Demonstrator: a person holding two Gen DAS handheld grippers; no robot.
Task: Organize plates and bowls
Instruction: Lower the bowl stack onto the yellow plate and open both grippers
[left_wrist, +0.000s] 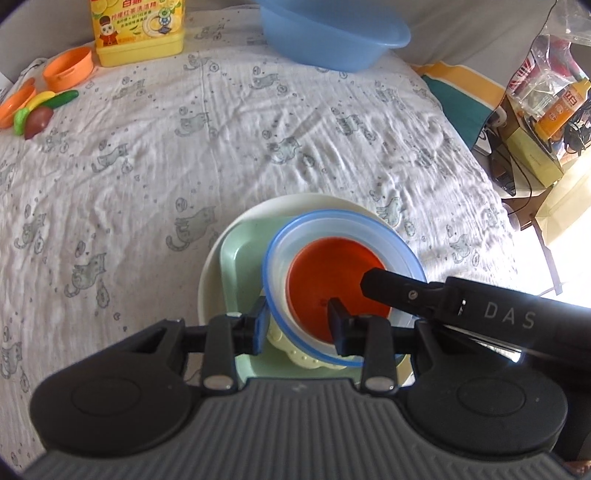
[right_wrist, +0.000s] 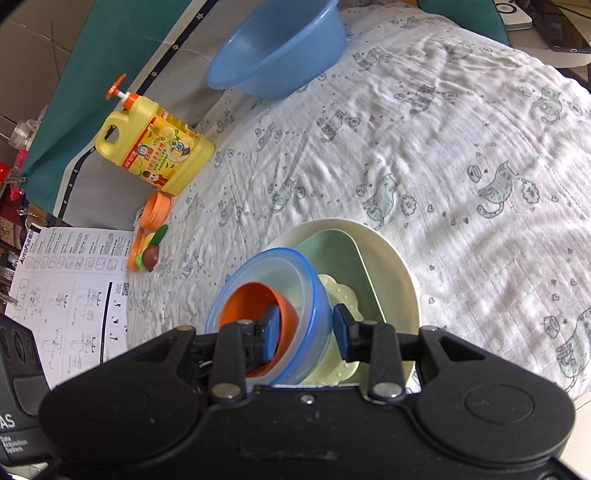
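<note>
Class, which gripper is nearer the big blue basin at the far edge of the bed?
Hard to tell. The left gripper and right gripper both straddle the blue-rimmed bowl's wall, far from the basin.

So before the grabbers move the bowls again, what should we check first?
1. Orange bowl sits inside the clear blue-rimmed bowl: ok.
2. Blue-rimmed bowl sits level on the stack: not ok, in the right wrist view it tips to one side.
3. Left gripper has its fingers on either side of the bowl wall: ok, but whether they squeeze it: cannot tell.
4. Right gripper straddles the walls of both bowls: ok; whether it pinches them tight: cannot tell.
5. Green tray rests inside the big cream plate: ok.
6. Yellow scalloped plate lies flat under the bowls: cannot tell, mostly hidden.
</note>
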